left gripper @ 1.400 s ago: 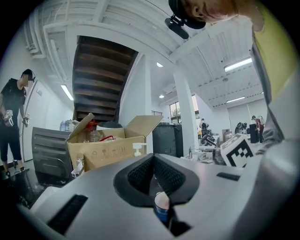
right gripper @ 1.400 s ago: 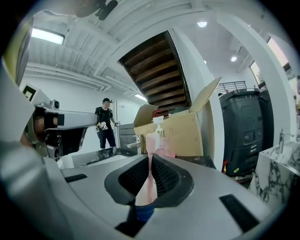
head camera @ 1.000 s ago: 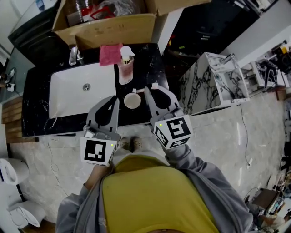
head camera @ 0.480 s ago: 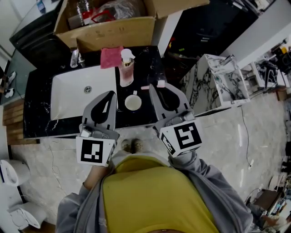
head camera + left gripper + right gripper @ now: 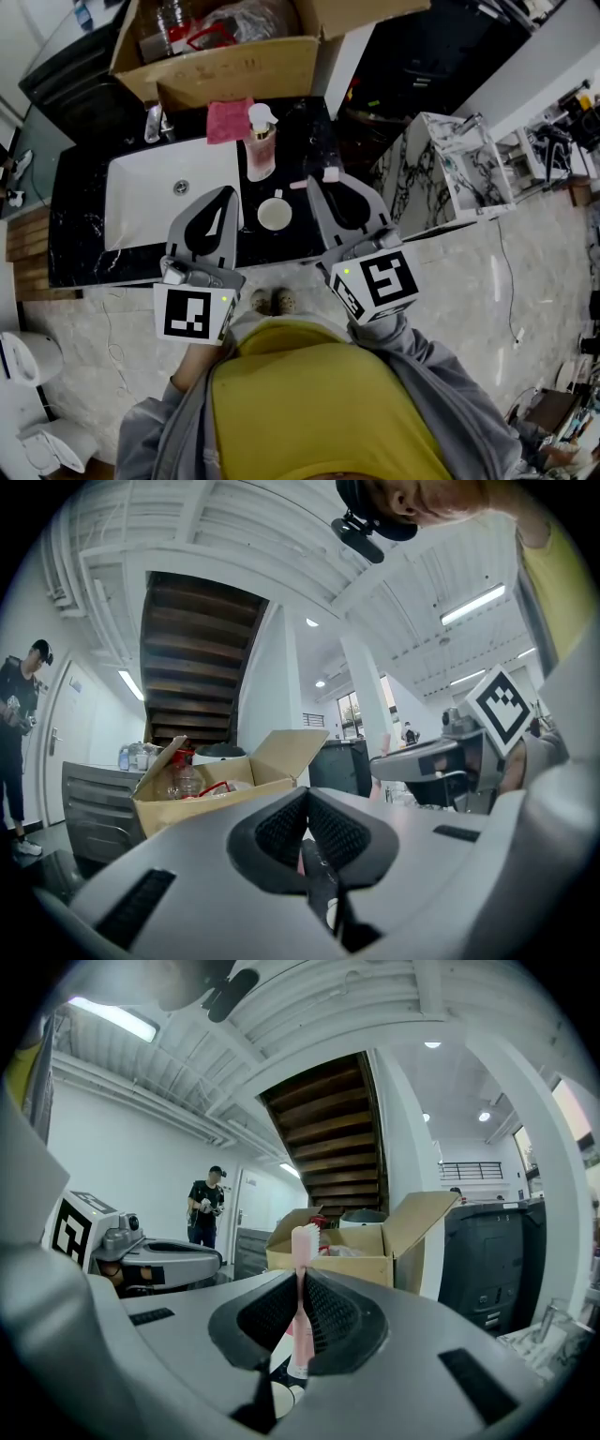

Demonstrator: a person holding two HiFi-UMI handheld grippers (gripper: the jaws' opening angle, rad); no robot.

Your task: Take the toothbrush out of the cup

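Note:
A pink toothbrush (image 5: 301,1283) stands upright between the pads of my right gripper (image 5: 301,1309), which is shut on its handle, bristle head on top. In the head view the toothbrush (image 5: 312,180) sticks out leftward from the right gripper (image 5: 320,182), above the counter and clear of the cup. The empty white cup (image 5: 274,214) stands on the black counter (image 5: 305,131) between the two grippers. A bit of its rim (image 5: 282,1399) shows below the right jaws. My left gripper (image 5: 223,195) hovers left of the cup, shut with nothing held (image 5: 307,806).
A white sink basin (image 5: 141,202) with a faucet (image 5: 152,122) fills the counter's left. A pink soap dispenser (image 5: 260,142) and a pink cloth (image 5: 230,119) sit behind the cup. An open cardboard box (image 5: 220,42) stands behind the counter. A marbled white cabinet (image 5: 441,173) is to the right.
Both grippers have risen toward the camera. The right one has carried the toothbrush up, away from the cup. The cup has stayed in place.

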